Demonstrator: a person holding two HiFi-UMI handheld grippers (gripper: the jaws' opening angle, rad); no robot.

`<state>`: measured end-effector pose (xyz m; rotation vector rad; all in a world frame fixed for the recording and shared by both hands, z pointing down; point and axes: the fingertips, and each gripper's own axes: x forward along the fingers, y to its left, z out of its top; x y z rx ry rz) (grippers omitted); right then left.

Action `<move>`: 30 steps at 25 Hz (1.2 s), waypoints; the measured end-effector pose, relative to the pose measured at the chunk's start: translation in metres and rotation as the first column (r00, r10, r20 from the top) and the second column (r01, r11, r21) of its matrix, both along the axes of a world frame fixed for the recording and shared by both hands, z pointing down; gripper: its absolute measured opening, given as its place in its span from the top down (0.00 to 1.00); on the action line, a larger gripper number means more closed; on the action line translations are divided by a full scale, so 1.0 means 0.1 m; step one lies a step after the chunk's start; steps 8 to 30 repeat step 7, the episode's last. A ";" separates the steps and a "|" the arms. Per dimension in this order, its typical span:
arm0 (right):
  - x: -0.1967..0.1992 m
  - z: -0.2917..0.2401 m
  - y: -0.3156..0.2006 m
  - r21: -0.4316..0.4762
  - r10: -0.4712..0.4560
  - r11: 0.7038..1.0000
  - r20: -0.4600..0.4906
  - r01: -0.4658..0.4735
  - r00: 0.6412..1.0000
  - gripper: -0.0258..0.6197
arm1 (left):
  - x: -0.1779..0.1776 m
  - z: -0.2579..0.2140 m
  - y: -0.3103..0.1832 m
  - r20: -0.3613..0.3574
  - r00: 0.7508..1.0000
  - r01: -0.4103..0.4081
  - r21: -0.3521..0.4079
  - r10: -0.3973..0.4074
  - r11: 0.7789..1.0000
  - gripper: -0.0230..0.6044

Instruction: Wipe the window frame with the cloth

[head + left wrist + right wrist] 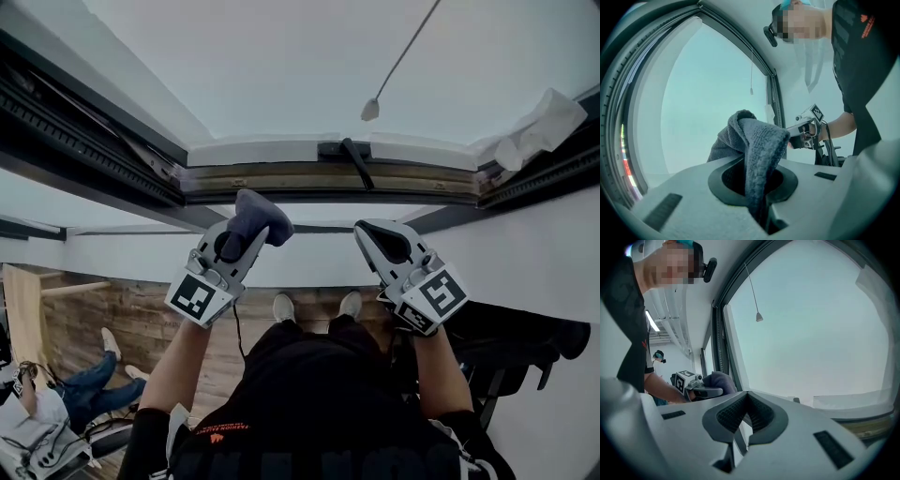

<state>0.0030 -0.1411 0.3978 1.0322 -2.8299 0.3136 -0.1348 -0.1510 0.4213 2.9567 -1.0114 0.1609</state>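
Napped terry cloth [759, 145], matt dark metal window frame [94, 136], wood-plank floor [122, 309].

The left hand-held gripper [242, 236] grips a dark cloth [263, 213] just below the window frame [281, 177]. The right hand-held gripper [378, 234] is raised beside it, apart from the frame.

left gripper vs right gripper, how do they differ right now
The left gripper is shut on the grey cloth; the right gripper is shut on nothing. In the head view the left gripper leans right, the right gripper leans left. Both are held up near the window frame.
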 end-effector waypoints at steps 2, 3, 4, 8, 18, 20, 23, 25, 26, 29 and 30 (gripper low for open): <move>0.02 0.01 -0.01 -0.001 0.001 1.000 0.000 -0.001 1.000 0.96 | 0.04 -0.01 -0.02 0.004 1.000 -0.011 0.019 0.011 1.000 0.90; 0.03 0.01 -0.02 -0.001 0.001 1.000 0.000 -0.001 1.000 0.96 | 0.05 -0.01 -0.03 0.007 1.000 -0.014 0.024 0.014 1.000 0.89; 0.03 0.01 -0.03 -0.001 0.000 1.000 0.000 0.000 1.000 0.96 | 0.06 0.00 -0.04 0.008 1.000 -0.014 0.023 0.014 1.000 0.90; 0.05 0.03 -0.05 -0.002 -0.002 1.000 -0.001 0.002 1.000 0.96 | 0.08 0.04 -0.05 0.003 1.000 -0.009 0.005 0.009 1.000 0.90; 0.05 0.03 -0.05 -0.002 -0.002 1.000 -0.001 0.002 1.000 0.96 | 0.08 0.04 -0.05 0.003 1.000 -0.009 0.005 0.009 1.000 0.90; 0.05 0.03 -0.05 -0.002 -0.002 1.000 -0.001 0.002 1.000 0.96 | 0.08 0.04 -0.05 0.003 1.000 -0.009 0.005 0.009 1.000 0.90; 0.05 0.03 -0.05 -0.002 -0.002 1.000 -0.001 0.002 1.000 0.96 | 0.08 0.04 -0.05 0.003 1.000 -0.009 0.005 0.009 1.000 0.90; 0.05 0.03 -0.05 -0.002 -0.002 1.000 -0.001 0.002 1.000 0.96 | 0.08 0.04 -0.05 0.003 1.000 -0.009 0.005 0.009 1.000 0.90; 0.05 0.03 -0.05 -0.002 -0.002 1.000 -0.001 0.002 1.000 0.96 | 0.08 0.04 -0.05 0.003 1.000 -0.009 0.005 0.009 1.000 0.90; 0.05 0.03 -0.05 -0.002 -0.002 1.000 -0.001 0.002 1.000 0.96 | 0.08 0.04 -0.05 0.003 1.000 -0.009 0.005 0.009 1.000 0.90; 0.05 0.03 -0.05 -0.002 -0.002 1.000 -0.001 0.002 1.000 0.96 | 0.08 0.04 -0.05 0.003 1.000 -0.009 0.005 0.009 1.000 0.90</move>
